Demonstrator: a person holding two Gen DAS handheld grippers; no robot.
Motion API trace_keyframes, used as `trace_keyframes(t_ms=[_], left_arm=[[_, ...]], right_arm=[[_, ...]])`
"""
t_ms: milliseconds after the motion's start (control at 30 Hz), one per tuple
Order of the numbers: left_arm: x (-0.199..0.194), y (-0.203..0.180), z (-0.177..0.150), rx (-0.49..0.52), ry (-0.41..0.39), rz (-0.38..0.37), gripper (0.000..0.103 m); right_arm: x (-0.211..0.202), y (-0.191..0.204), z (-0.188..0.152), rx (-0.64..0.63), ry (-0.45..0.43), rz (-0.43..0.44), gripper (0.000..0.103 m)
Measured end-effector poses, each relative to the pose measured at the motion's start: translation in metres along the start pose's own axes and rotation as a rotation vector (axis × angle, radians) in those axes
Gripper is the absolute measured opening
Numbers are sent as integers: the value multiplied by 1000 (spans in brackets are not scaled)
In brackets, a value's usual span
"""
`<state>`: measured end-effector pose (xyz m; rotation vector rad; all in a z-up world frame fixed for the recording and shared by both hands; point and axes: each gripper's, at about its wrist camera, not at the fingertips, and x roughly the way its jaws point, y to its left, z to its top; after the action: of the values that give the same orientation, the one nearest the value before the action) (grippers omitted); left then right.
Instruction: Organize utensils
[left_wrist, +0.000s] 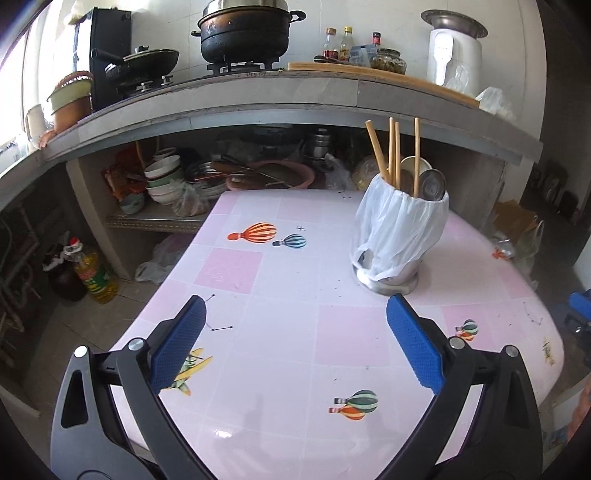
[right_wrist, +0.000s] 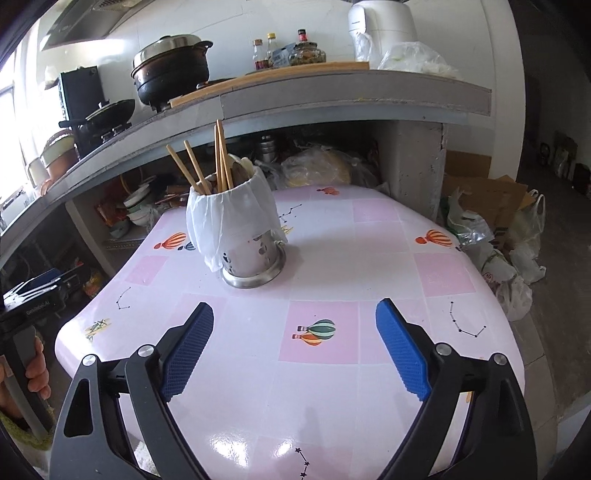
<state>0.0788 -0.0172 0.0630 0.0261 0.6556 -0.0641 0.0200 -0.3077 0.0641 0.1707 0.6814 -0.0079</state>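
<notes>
Nearest, we hold the left gripper (left_wrist: 295, 343) and right gripper (right_wrist: 295, 347) spread wide, empty, above the pink table (right_wrist: 388, 236). Beyond, the bag-lined steel utensil holder (right_wrist: 240, 236) stands upright, chopsticks (right_wrist: 207, 166) and spoons (left_wrist: 424, 181) inside; we judge a careless nudge could topple it or snag the loose plastic.

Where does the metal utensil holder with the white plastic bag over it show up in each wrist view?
Left wrist: the utensil holder stands right of centre on the pink table, beyond the right finger.
Right wrist: the utensil holder stands left of centre, beyond the left finger.
Shared landmark: the black pot on the stove.
</notes>
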Motion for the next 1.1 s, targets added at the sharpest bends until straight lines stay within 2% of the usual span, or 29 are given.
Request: trace_keyframes(t_ms=[300, 500, 700, 1100], left_arm=[[-12, -11, 1, 79, 7, 20, 95], [-15, -15, -1, 22, -18, 21, 95], [-14, -16, 2, -4, -3, -27, 95], [-5, -28, 4, 30, 14, 8, 95]], right_arm=[[-15, 2, 4, -6, -31, 2, 90], [-22, 6, 6, -31, -49, -12, 90], [-24, 5, 6, -30, -51, -16, 91], [-20, 3, 7, -38, -44, -24, 91]])
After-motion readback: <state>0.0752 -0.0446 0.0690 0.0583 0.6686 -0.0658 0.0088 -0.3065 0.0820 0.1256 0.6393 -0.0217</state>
